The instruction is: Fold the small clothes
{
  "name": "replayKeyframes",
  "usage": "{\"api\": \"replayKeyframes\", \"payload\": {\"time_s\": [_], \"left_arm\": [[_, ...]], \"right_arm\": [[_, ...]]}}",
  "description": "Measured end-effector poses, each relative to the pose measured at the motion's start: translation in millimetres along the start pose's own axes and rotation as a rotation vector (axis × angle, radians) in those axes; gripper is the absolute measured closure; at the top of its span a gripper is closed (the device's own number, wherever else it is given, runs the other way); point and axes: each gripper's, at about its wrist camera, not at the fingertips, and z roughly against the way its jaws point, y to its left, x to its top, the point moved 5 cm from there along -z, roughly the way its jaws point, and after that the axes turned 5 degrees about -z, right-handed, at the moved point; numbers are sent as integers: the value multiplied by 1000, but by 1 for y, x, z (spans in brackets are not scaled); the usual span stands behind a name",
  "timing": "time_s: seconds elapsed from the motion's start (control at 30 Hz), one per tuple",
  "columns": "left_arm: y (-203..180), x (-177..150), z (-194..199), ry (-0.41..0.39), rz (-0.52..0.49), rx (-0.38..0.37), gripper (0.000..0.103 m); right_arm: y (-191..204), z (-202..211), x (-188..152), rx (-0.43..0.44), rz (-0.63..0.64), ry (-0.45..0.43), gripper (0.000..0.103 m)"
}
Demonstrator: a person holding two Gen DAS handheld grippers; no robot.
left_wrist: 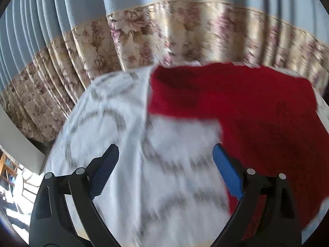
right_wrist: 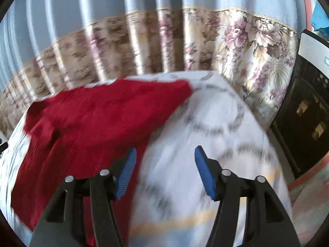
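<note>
Here, from the left wrist view, we count one red garment (left_wrist: 246,111), one white cloth with grey curved markings (left_wrist: 115,127) under it, and two blue-padded fingers on the left gripper (left_wrist: 165,170). Its jaws stand wide, with nothing between them but the blurred white cloth below. The red garment lies spread on the cloth, up and to the right of the gripper, and its lower edge passes behind the right-hand finger (left_wrist: 226,175). Whether that finger touches it we cannot tell. Behind the surface hangs one curtain (left_wrist: 185,30), plain blue above and floral beige below, in many pleats. At the lower left edge we see a bright patch of room with wooden furniture (left_wrist: 8,164), too small to read.

Next, from the right wrist view, we again count one red garment (right_wrist: 92,119), now to the left, lying on the same white cloth (right_wrist: 216,123). The right gripper (right_wrist: 165,170) shows two blue fingers, parted moderately and holding nothing. The left-hand finger (right_wrist: 126,173) stands over the garment's right edge; contact is unclear through the blur. The curtain (right_wrist: 246,47) hangs behind the surface. One dark appliance with a white top (right_wrist: 304,107) stands at the right, and a blue object (right_wrist: 320,20) shows in the upper right corner. Nothing blocks the garment itself.
</note>
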Motion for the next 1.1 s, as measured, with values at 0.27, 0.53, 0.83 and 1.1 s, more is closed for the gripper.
{"api": "replayKeyframes", "payload": {"time_s": [0.27, 0.53, 0.83, 1.1], "left_arm": [[-41, -96, 61, 25, 5, -136, 11], [-79, -125, 64, 65, 23, -223, 11], [-135, -85, 42, 29, -5, -288, 12], [-163, -67, 35, 5, -50, -309, 31]], "right_arm": [[18, 55, -98, 12, 38, 30, 39], [21, 72, -127, 22, 5, 58, 39], [35, 63, -133, 44, 41, 104, 39], [52, 50, -142, 164, 21, 174, 53]]}}
